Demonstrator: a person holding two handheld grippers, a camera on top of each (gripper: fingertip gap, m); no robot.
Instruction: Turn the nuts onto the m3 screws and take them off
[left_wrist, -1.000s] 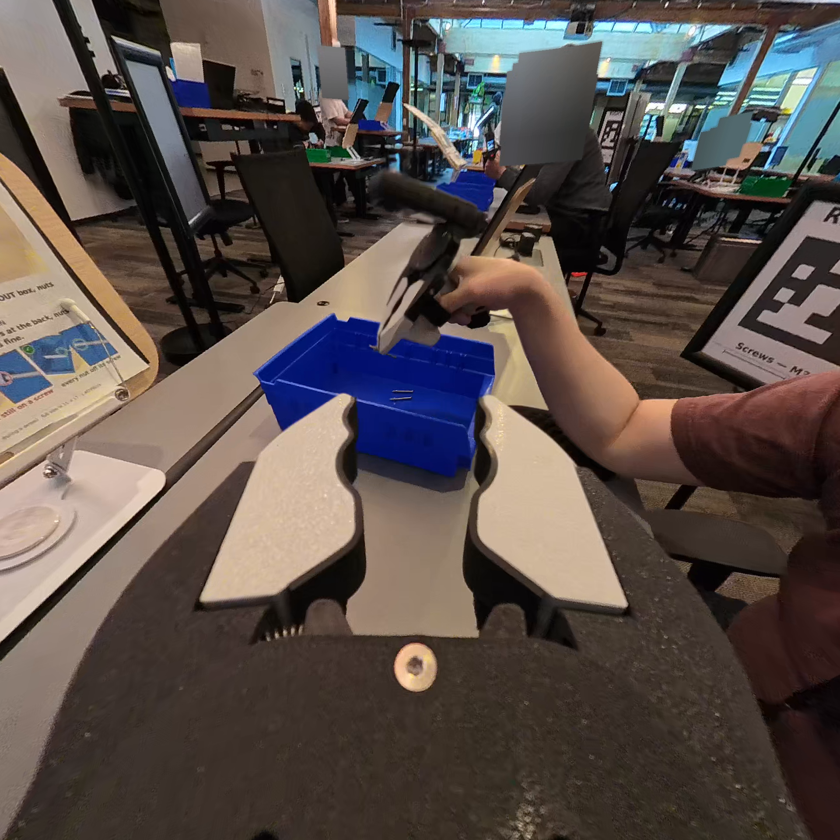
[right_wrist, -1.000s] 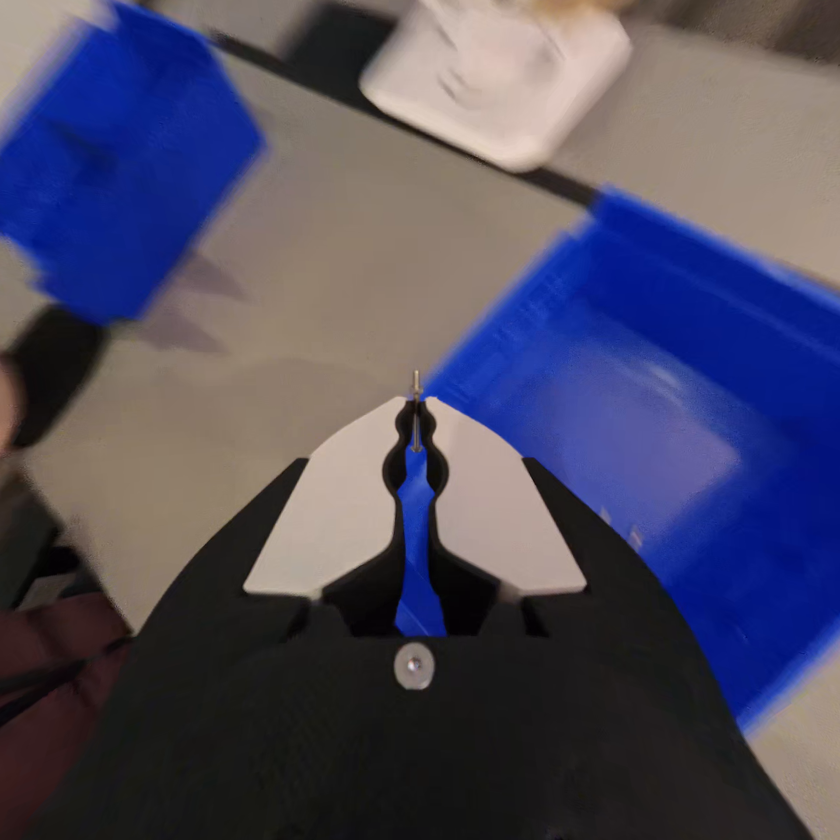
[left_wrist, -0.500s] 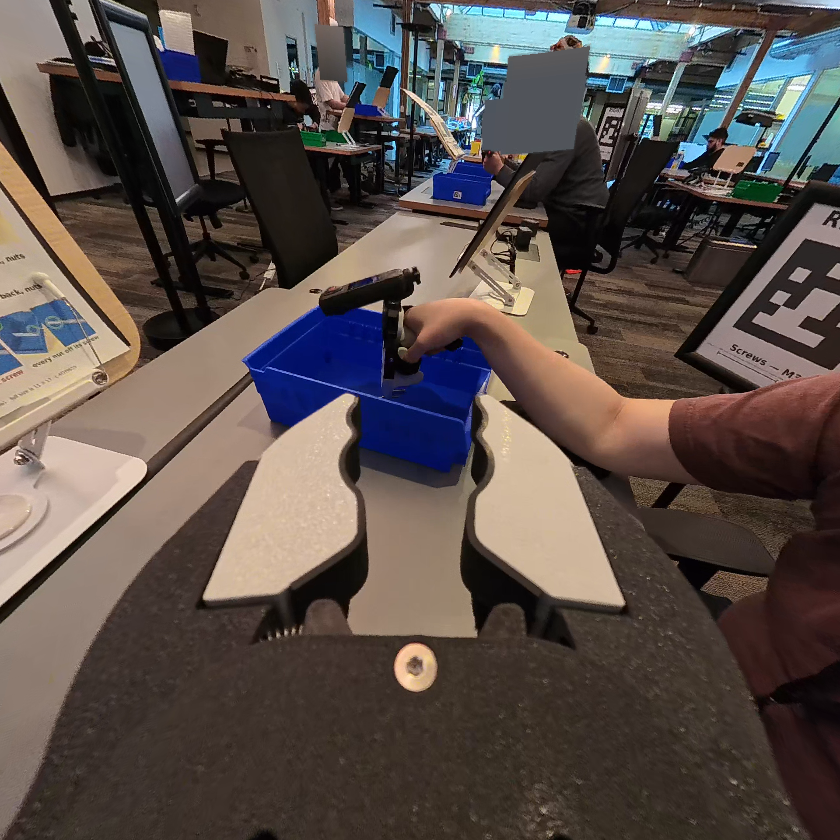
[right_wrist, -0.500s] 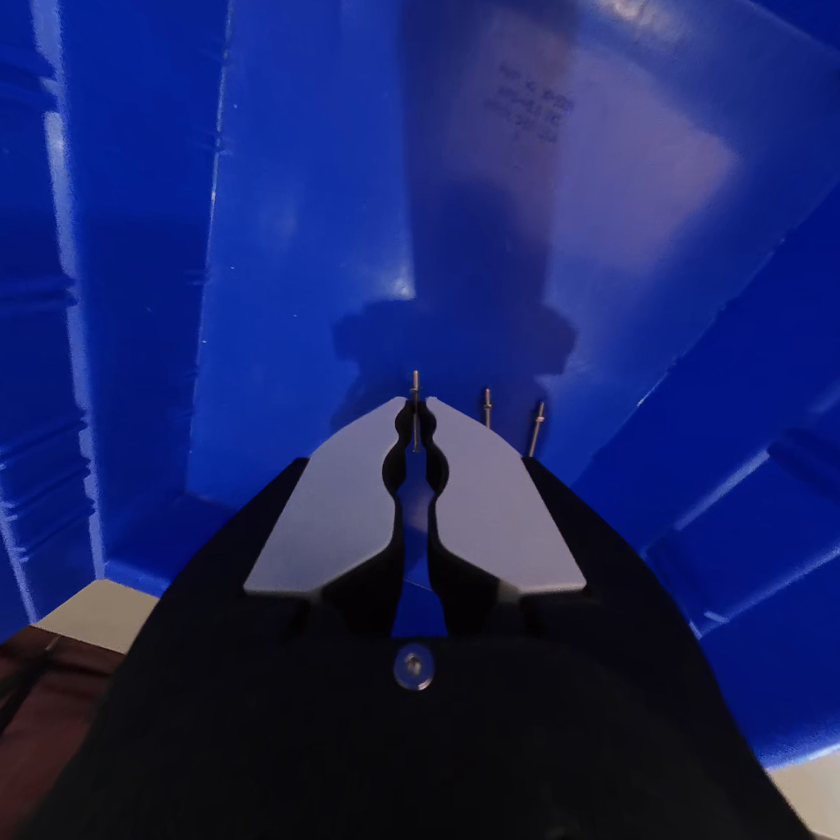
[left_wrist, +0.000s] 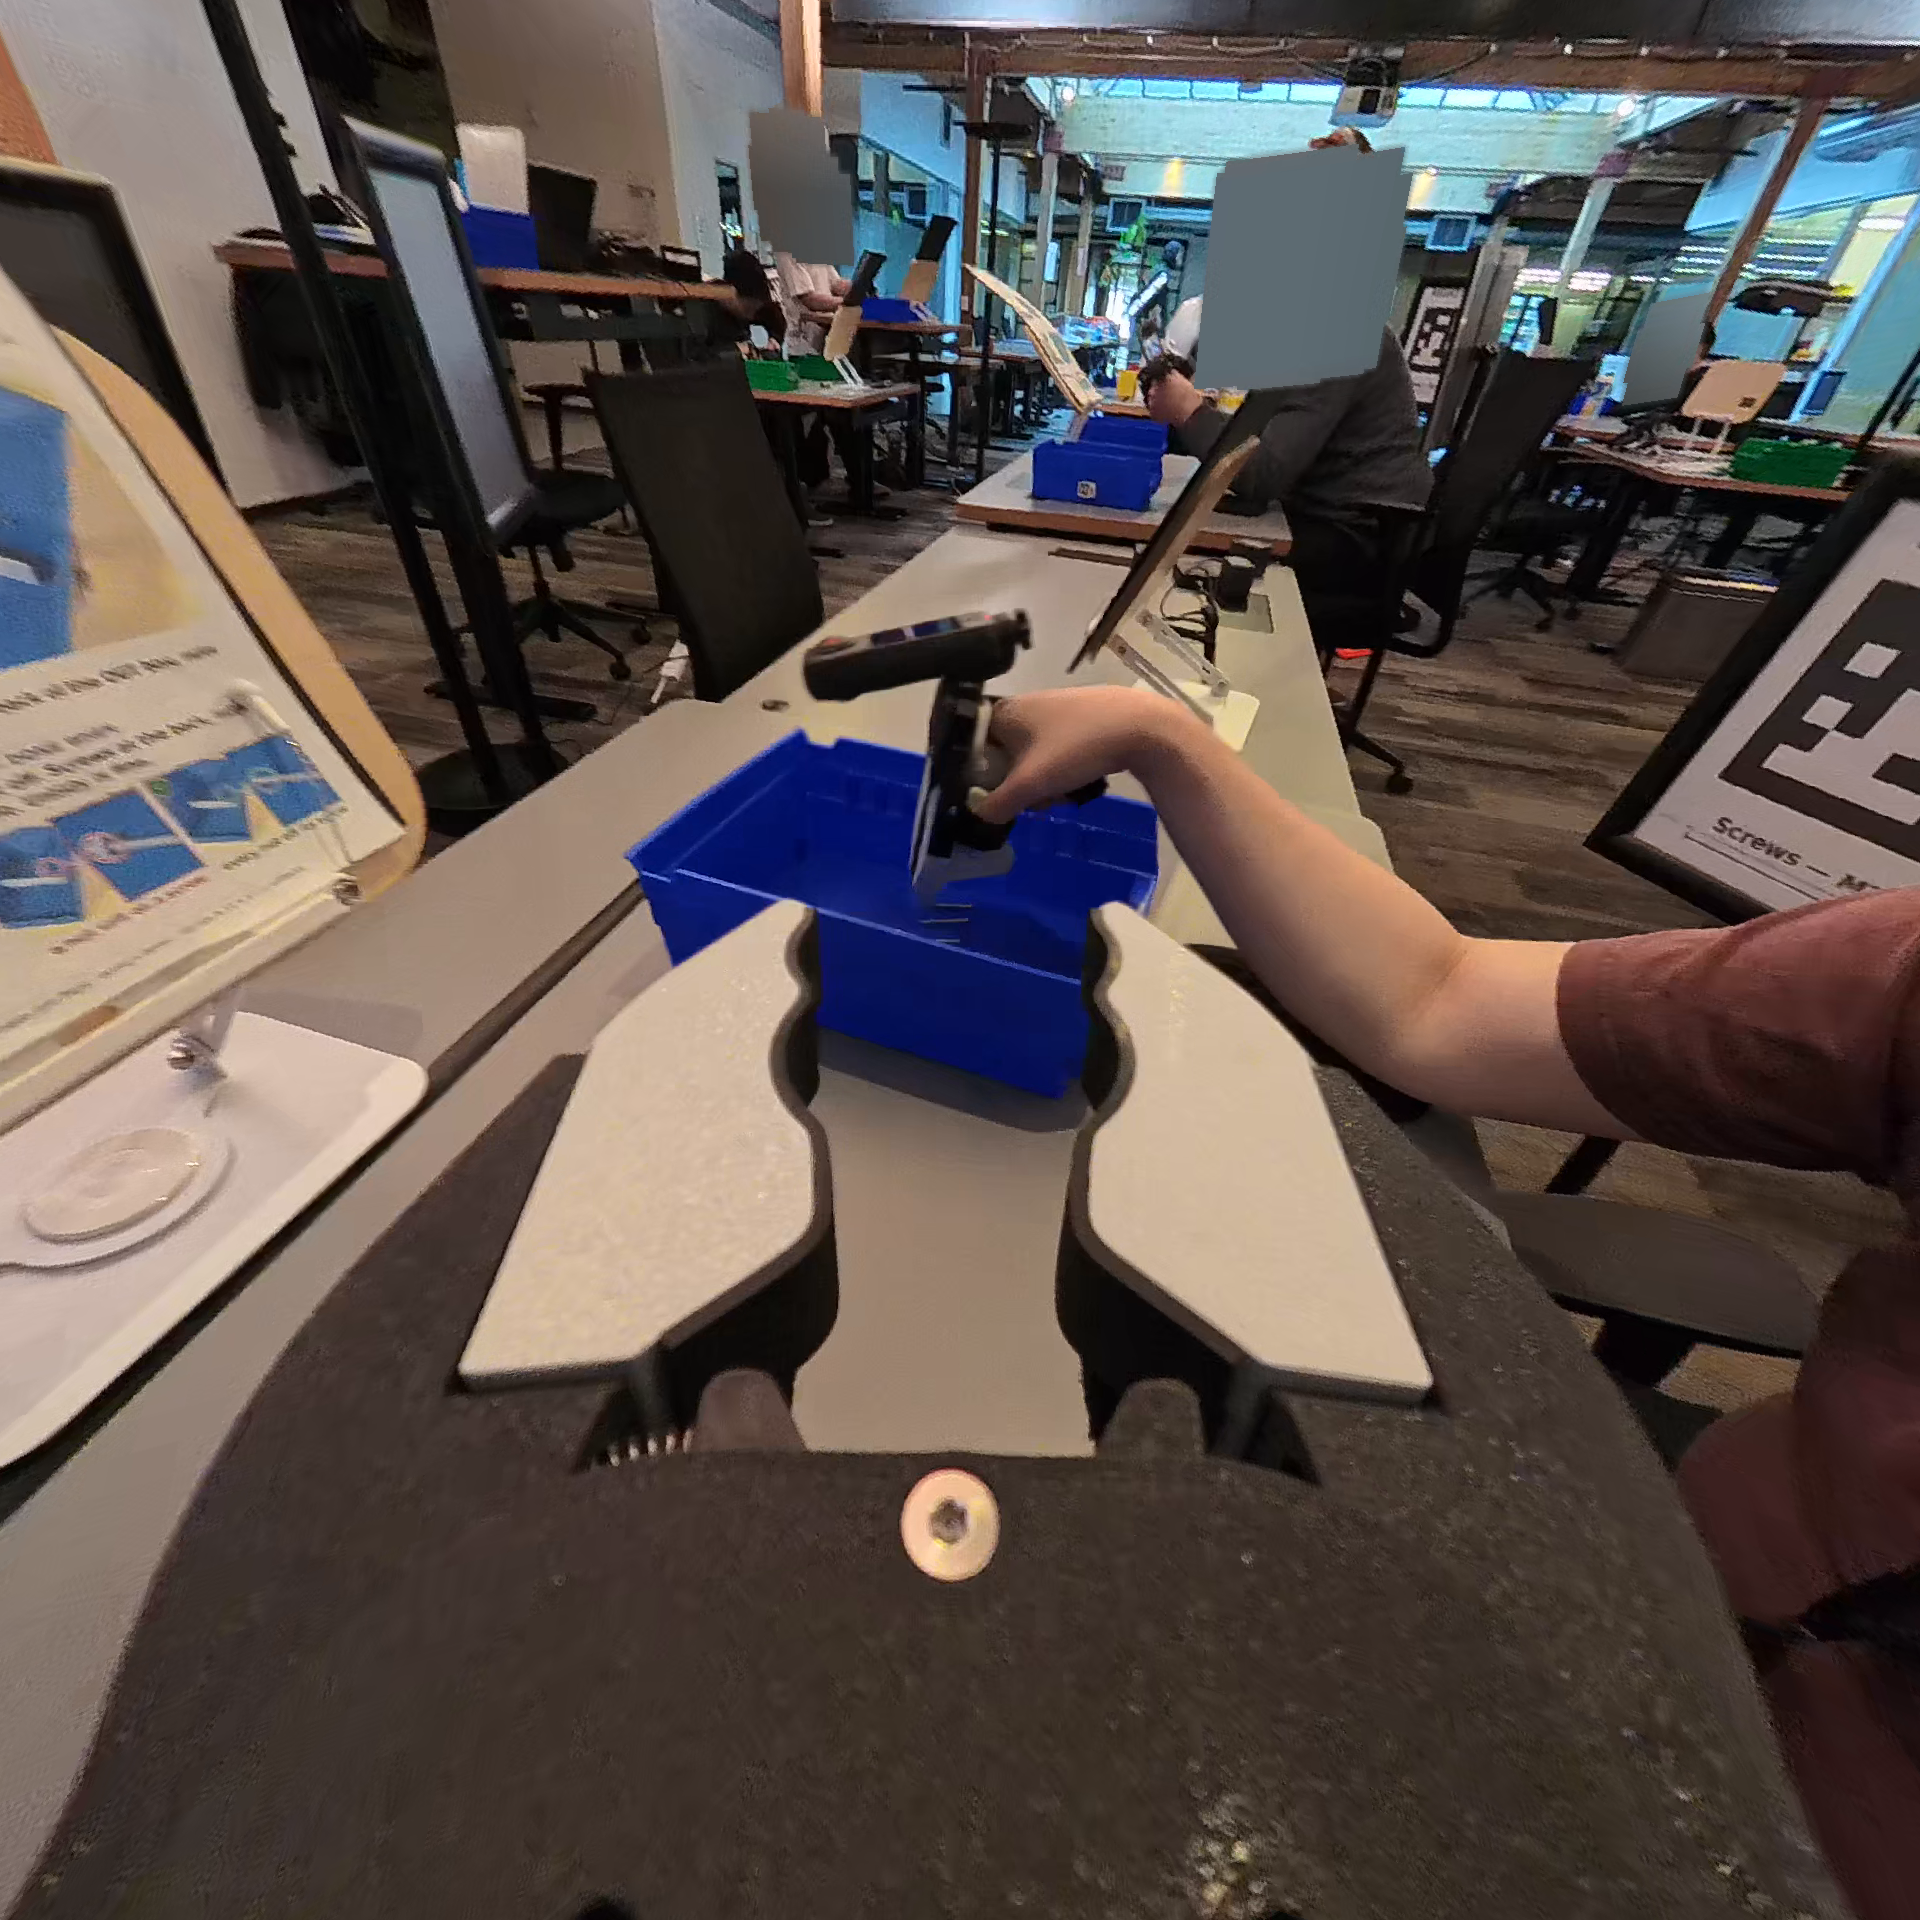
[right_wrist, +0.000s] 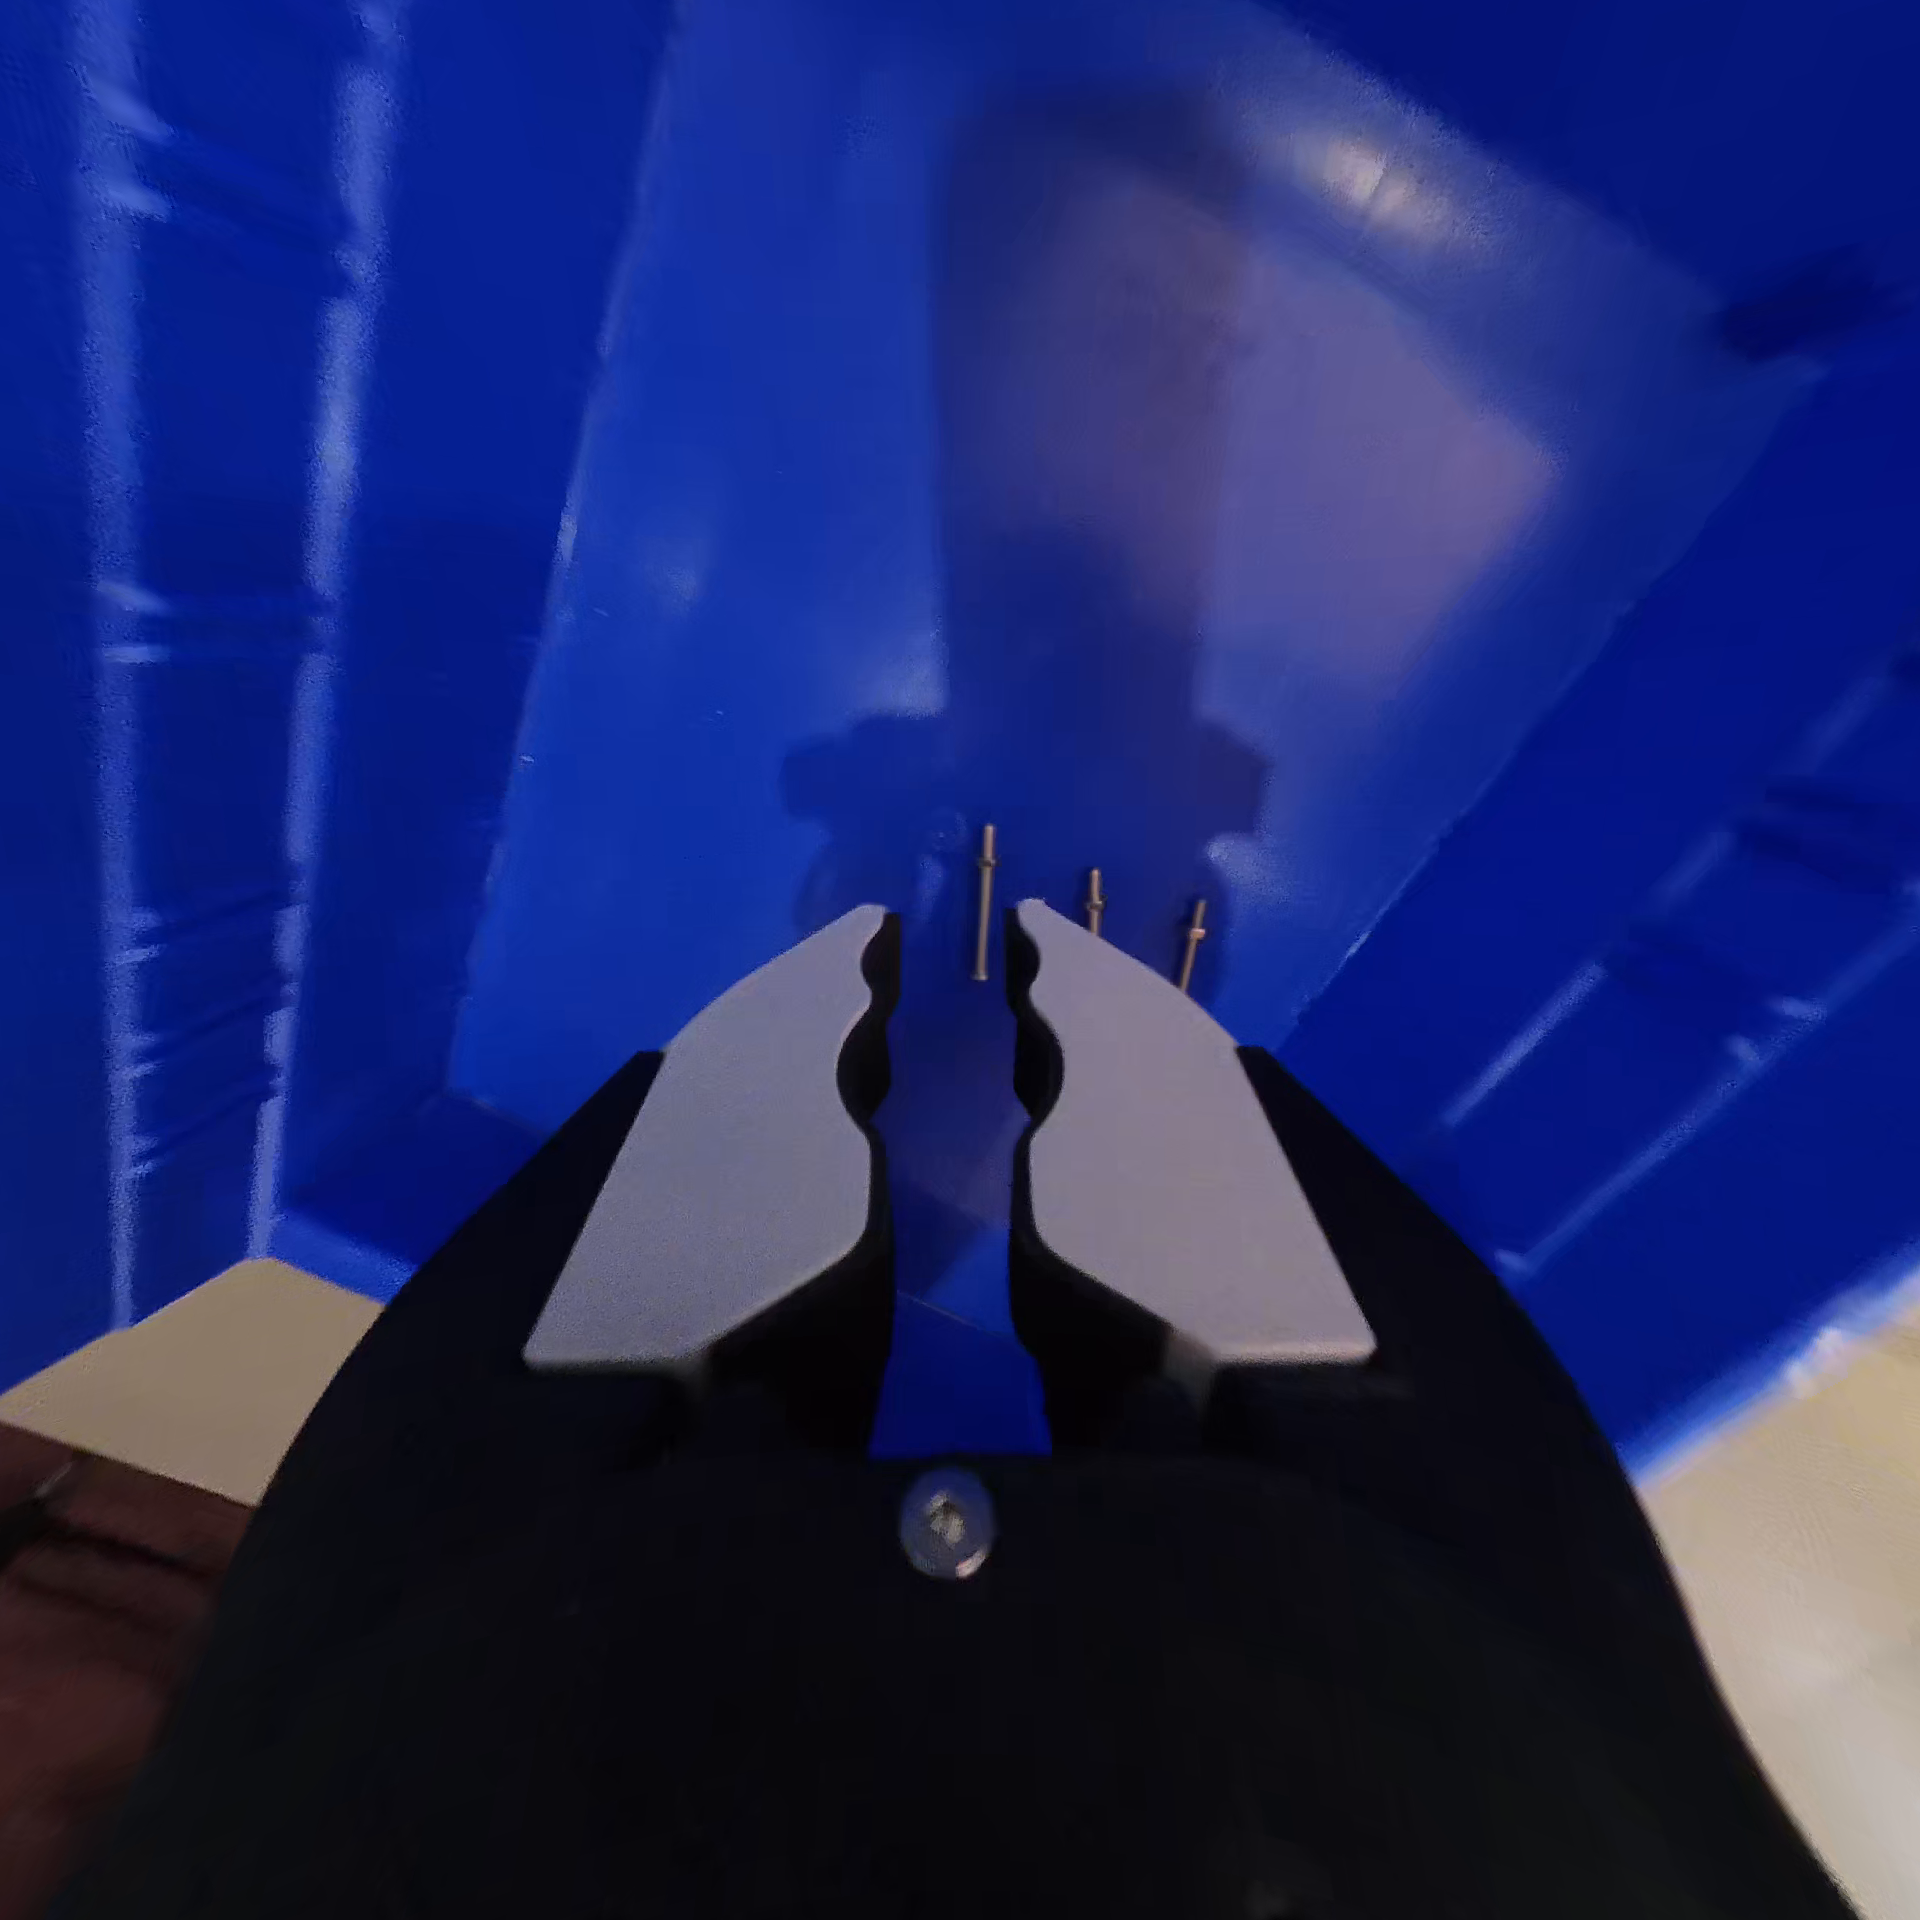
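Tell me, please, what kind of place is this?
Probably a shared open workshop or data-collection office. Long grey tables stand in rows with blue bins and instruction boards on stands, and another person works at a farther table.

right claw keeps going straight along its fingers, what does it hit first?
Most likely the screw lying between the tips of the open right claw, or right with it the floor of the blue bin. Depth is hard to judge; the gap looks small.
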